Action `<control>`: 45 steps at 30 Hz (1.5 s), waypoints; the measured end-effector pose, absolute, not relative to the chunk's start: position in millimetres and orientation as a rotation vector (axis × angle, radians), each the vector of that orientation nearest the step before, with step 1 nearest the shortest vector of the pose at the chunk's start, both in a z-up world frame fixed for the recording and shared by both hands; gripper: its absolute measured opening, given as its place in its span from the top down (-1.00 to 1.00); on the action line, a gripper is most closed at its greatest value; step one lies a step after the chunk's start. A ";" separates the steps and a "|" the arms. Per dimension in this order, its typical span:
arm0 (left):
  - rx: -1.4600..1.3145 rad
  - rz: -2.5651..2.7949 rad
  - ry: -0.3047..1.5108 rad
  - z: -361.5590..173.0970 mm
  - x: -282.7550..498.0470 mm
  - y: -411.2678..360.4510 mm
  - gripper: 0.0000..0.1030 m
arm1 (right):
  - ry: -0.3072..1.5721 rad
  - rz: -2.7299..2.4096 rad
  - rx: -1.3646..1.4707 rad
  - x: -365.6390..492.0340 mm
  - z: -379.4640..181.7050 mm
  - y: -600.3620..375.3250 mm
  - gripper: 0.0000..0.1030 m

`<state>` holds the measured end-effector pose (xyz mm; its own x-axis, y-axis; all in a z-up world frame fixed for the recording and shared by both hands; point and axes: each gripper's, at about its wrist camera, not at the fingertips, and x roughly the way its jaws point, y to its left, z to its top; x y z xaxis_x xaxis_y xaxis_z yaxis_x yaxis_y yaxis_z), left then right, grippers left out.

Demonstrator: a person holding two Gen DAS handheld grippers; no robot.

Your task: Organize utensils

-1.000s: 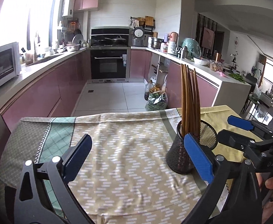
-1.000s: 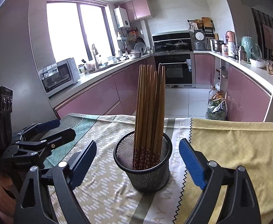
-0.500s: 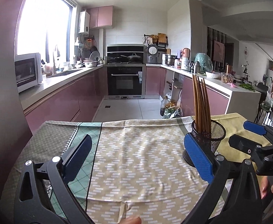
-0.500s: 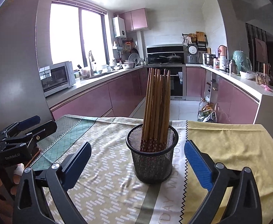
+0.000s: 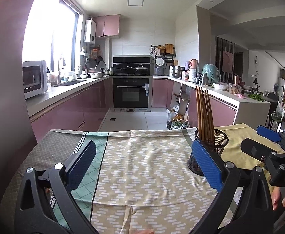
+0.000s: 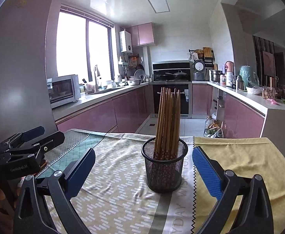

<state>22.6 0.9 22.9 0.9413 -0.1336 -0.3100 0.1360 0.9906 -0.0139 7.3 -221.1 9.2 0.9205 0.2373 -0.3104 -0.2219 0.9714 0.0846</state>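
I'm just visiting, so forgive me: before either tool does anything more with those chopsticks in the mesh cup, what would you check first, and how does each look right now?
1. Left tool open and empty: ok.
2. Right tool open and empty: ok.
3. Mesh cup upright on the tablecloth: ok.
4. Chopsticks all standing inside the cup: ok.
5. Loose utensils left on the cloth: none in view, ok.
6. Right tool lined up with the cup: ok, the cup sits between its fingers, further ahead.
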 end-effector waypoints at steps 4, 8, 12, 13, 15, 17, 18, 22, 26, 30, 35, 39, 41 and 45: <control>0.007 -0.143 0.312 22.5 19.8 0.1 -0.89 | 0.317 0.232 0.048 3.6 9.9 -220.7 -0.87; 0.007 -0.143 0.308 22.5 16.4 -0.5 -0.89 | 0.314 0.227 0.054 1.7 10.1 -222.3 -0.87; 0.003 -0.145 0.308 22.5 14.6 -0.4 -0.89 | 0.310 0.223 0.062 -0.5 10.4 -222.9 -0.87; 0.003 -0.145 0.308 22.4 13.9 -0.7 -0.89 | 0.308 0.220 0.060 -0.9 10.4 -223.1 -0.87; 0.004 -0.144 0.307 22.4 14.2 -0.4 -0.89 | 0.306 0.218 0.060 -1.2 10.3 -223.2 -0.87; 0.002 -0.145 0.306 22.5 13.8 -0.4 -0.89 | 0.311 0.216 0.059 -1.0 9.8 -223.2 -0.87; 0.002 -0.145 0.305 22.5 13.1 -0.9 -0.89 | 0.311 0.217 0.060 -1.1 9.6 -223.4 -0.87; 0.006 -0.139 0.302 22.6 12.5 -1.4 -0.89 | 0.316 0.217 0.065 0.8 9.3 -224.3 -0.87; 0.007 -0.141 0.302 22.9 12.3 -2.7 -0.89 | 0.316 0.210 0.064 1.5 9.2 -225.4 -0.87; 0.007 -0.142 0.303 22.9 12.9 -3.0 -0.89 | 0.315 0.205 0.066 2.1 8.3 -226.1 -0.87; 0.008 -0.139 0.303 22.8 13.0 -3.7 -0.89 | 0.310 0.204 0.064 2.7 8.4 -225.9 -0.87; 0.009 -0.138 0.303 22.5 13.1 -3.9 -0.89 | 0.309 0.202 0.062 2.1 8.3 -225.9 -0.87; 0.010 -0.136 0.304 21.9 13.1 -3.8 -0.89 | 0.309 0.201 0.063 1.6 8.2 -226.3 -0.87; 0.009 -0.138 0.303 21.7 13.1 -4.1 -0.89 | 0.306 0.195 0.058 0.2 8.7 -227.1 -0.87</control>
<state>13.1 -4.1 21.7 0.9450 -0.1339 -0.2984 0.1367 0.9905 -0.0117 0.2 -227.1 8.7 0.9350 0.1998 -0.2931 -0.1822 0.9795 0.0865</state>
